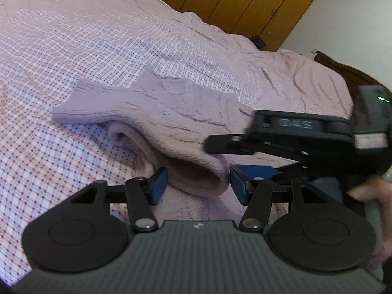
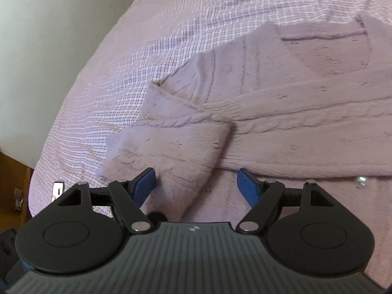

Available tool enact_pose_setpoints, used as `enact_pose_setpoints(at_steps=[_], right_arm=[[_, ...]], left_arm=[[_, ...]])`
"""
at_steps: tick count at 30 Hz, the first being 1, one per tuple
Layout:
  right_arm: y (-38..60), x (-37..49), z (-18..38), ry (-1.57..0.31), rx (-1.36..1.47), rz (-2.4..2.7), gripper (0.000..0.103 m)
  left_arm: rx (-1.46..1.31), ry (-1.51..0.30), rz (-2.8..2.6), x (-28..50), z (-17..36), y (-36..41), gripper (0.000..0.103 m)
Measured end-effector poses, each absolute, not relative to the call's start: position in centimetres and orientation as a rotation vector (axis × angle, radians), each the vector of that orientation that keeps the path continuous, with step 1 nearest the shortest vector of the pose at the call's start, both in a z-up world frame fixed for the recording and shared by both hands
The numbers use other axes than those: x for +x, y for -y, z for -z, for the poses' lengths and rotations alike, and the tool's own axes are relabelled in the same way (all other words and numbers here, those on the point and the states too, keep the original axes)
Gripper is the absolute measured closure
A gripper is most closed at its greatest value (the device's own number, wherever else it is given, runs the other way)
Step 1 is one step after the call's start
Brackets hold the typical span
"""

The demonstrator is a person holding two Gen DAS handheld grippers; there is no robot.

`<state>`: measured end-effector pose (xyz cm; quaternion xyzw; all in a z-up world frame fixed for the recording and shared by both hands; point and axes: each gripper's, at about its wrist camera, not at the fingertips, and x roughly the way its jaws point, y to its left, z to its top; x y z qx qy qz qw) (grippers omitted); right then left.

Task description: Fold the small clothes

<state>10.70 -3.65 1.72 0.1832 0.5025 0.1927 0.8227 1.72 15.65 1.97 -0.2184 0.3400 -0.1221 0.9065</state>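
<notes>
A pale pink cable-knit sweater (image 1: 159,107) lies partly folded on the checked bedsheet (image 1: 73,44). My left gripper (image 1: 199,186) is open just above it, and a rolled fold of the knit sits between its blue pads without being pinched. My right gripper (image 1: 227,158) reaches in from the right, close beside the left one. In the right wrist view, the right gripper (image 2: 196,186) is open over a folded sleeve (image 2: 176,147) that lies across the sweater (image 2: 306,103). The sleeve's end lies between the pads, and neither pad presses on it.
Wooden wardrobes (image 1: 245,2) stand beyond the bed and a dark headboard (image 1: 343,71) at the right. A hand (image 1: 374,196) holds the right gripper. The bed's edge and a white wall (image 2: 44,49) are at the left. A pearly button (image 2: 361,181) is on the knit.
</notes>
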Motion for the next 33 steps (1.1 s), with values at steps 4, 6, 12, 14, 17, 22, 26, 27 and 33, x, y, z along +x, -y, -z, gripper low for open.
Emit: enact_pose_setpoints(at_steps=[4, 6, 12, 14, 17, 22, 26, 27, 33], right_arm=[[2.1, 11.6, -2.2, -1.084, 0.341, -0.408, 0.088], [1.9, 11.9, -3.3, -1.059, 0.324, -0.421, 0.092], [3.0, 12.7, -8.8, -0.911, 0.268, -0.452, 0.094], [4.0, 12.5, -10.8, -0.856, 0.238, -0.435, 0.094], [5.6, 12.2, -12.5, -0.808, 0.220, -0.402, 0.094], [8.7, 12.2, -11.1, -0.839, 0.206, -0.299, 0.094], [9.1, 13.2, -6.5, -0.940, 0.179, -0.232, 0.093], [9.2, 13.4, -5.4, -0.959, 0.159, -0.203, 0.093], [8.3, 11.5, -3.8, -0.931, 0.064, -0.172, 0.055]], left_arm=[[-0.462, -0.674, 0.246, 1.4, -2.1, -16.7, 0.045], [-0.485, -0.673, 0.252, 1.3, -2.0, -17.1, 0.045], [-0.472, -0.692, 0.247, 1.4, -1.6, -16.9, 0.045], [-0.446, -0.694, 0.244, 1.5, -1.6, -16.5, 0.045], [-0.431, -0.701, 0.243, 1.6, -1.3, -16.0, 0.045], [-0.445, -0.712, 0.249, 1.8, -0.8, -15.9, 0.045], [-0.451, -0.721, 0.249, 1.9, -0.6, -15.9, 0.045], [-0.449, -0.724, 0.248, 1.9, -0.6, -15.8, 0.045], [-0.429, -0.732, 0.248, 2.4, -0.4, -15.8, 0.045]])
